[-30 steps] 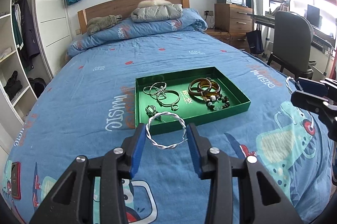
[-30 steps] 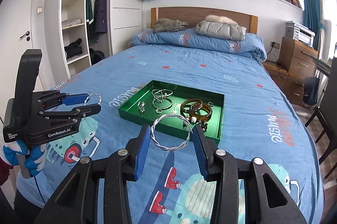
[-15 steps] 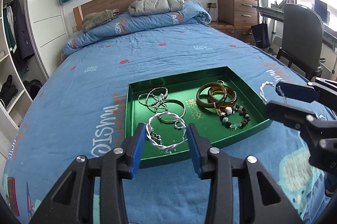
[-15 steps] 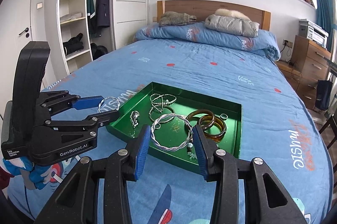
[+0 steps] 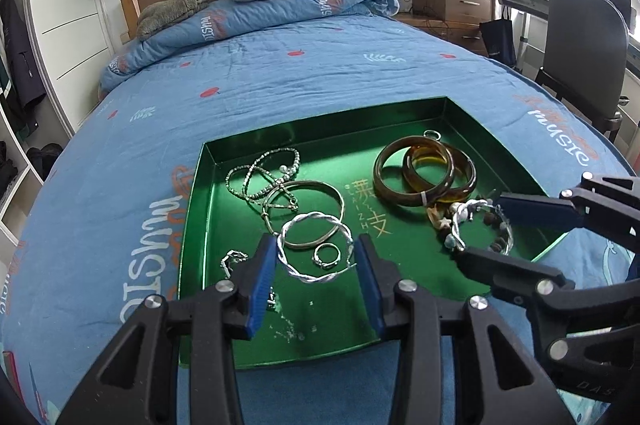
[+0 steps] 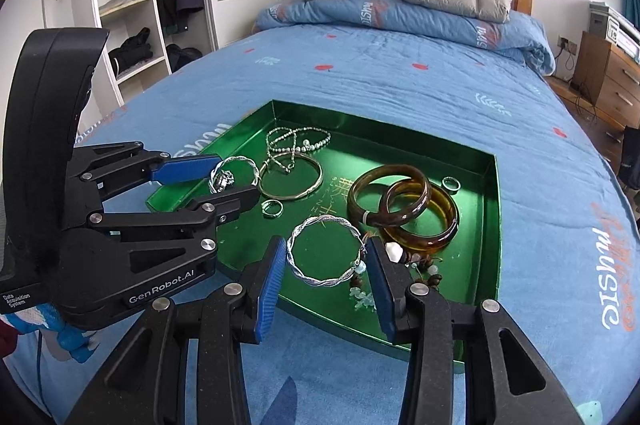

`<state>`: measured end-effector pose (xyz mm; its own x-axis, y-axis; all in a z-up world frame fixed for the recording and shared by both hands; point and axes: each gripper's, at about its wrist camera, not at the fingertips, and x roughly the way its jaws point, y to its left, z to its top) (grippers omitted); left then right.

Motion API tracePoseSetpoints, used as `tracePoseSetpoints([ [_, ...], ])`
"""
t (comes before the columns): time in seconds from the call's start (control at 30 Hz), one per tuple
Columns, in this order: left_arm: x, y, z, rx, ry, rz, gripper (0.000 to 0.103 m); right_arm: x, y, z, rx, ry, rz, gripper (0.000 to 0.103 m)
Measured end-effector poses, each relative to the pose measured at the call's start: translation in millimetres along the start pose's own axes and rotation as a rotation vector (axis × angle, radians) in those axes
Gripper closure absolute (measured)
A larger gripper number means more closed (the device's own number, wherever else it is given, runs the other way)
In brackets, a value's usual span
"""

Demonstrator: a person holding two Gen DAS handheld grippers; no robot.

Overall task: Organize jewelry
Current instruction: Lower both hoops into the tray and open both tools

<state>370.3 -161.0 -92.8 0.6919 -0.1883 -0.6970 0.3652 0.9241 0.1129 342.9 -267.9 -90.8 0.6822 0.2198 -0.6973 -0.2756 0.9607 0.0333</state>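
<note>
1. From my left wrist view, the far finger of my right gripper point(image 5: 486, 231) hides part of the bead bracelet point(image 5: 468, 225) in the tray, so I cannot see its whole loop.
2. From my right wrist view, the fingers of my left gripper point(image 6: 234, 181) cover the near left corner of the green tray point(image 6: 494, 225), and the small charm point(image 6: 224, 180) behind them is hard to make out.
3. The gold letters point(image 5: 370, 205) printed on the tray floor are too small for me to read.
4. My left gripper point(image 5: 316, 259) grips a twisted silver bangle point(image 5: 316, 249) between its blue pads point(image 5: 262, 277). The ring is pinched at its two sides and hangs just above the near left part of the green tray point(image 5: 400, 113).
5. My right gripper point(image 6: 327, 257) grips a second twisted silver bangle point(image 6: 327, 251) in the same way, just above the near middle of the tray.
6. Both bangles look like two thin silver wires wound together, bright and shiny.
7. In the tray lie three brown amber bangles point(image 5: 426, 173) on the right side, overlapping. On the left side are a plain silver bangle point(image 5: 308, 213), beaded silver chains point(image 5: 264, 177) and a small ring point(image 5: 327, 255).
8. The tray rests on the blue bedspread point(image 5: 280, 85).
</note>
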Motion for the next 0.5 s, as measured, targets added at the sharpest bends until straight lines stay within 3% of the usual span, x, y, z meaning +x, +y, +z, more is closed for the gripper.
tracePoseSetpoints([
  [0.5, 35.1, -2.0, -4.9, -0.002, 0.061, 0.017, 0.064, 34.9, -11.4, -7.8, 0.037, 0.118, -0.002, 0.062],
])
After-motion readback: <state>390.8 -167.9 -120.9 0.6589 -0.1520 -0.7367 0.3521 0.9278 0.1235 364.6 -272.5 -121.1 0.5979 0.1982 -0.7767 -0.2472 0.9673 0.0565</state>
